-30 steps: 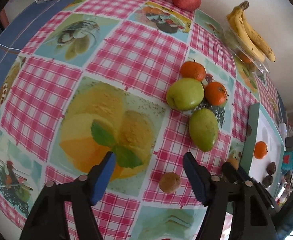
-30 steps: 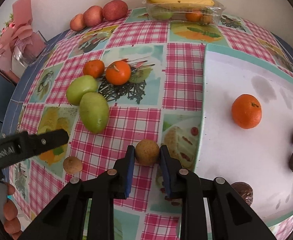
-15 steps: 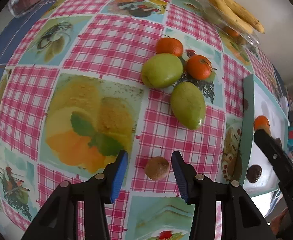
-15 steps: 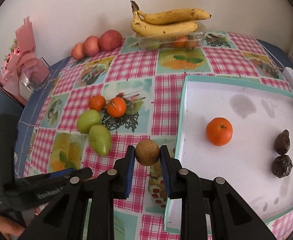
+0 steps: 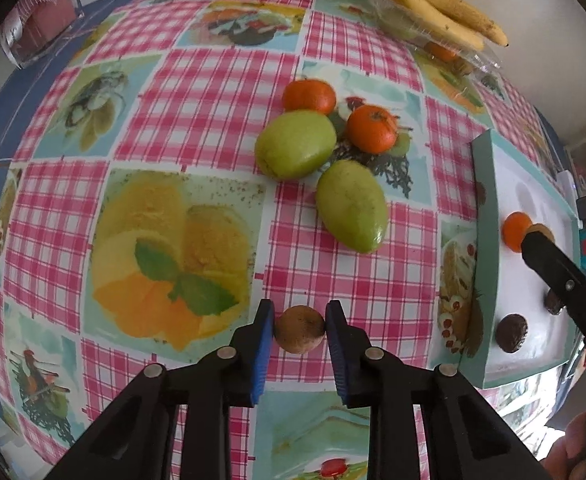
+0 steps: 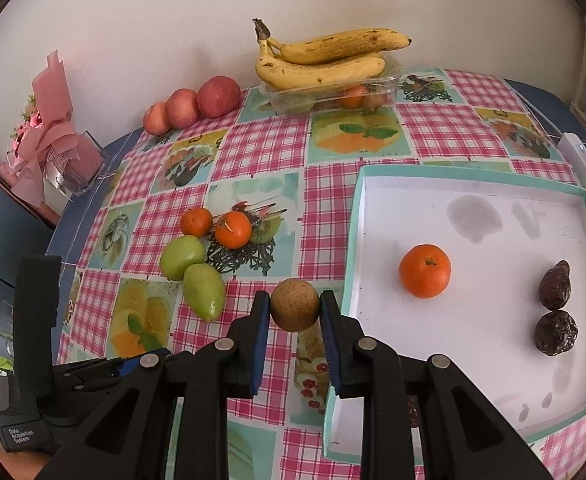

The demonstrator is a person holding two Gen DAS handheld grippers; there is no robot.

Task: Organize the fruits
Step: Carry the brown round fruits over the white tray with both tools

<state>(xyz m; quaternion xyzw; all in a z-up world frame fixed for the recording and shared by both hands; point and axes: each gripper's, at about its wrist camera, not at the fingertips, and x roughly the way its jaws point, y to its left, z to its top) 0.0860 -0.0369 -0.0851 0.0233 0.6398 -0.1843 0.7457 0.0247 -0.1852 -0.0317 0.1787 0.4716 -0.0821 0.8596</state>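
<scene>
My left gripper (image 5: pixel 299 330) is shut on a small brown round fruit (image 5: pixel 299 329) that rests on the checked tablecloth. My right gripper (image 6: pixel 295 311) is shut on another brown round fruit (image 6: pixel 295 310) and holds it in the air, just left of the white tray's teal rim (image 6: pixel 351 240). In the tray lie an orange (image 6: pixel 425 271) and two dark wrinkled fruits (image 6: pixel 555 309). Two green fruits (image 5: pixel 321 176) and two oranges (image 5: pixel 341 114) sit in a cluster on the cloth.
Bananas (image 6: pixel 325 56) lie on a clear plastic box (image 6: pixel 333 94) at the back wall. Three red apples (image 6: pixel 193 106) sit to its left. A pink gift bag in a clear holder (image 6: pixel 53 140) stands at the far left. A white device (image 6: pixel 581 164) lies beyond the tray.
My left gripper has closed around the small brown fruit on the cloth. My right gripper has lifted its brown fruit up and back, toward the tray's edge.
</scene>
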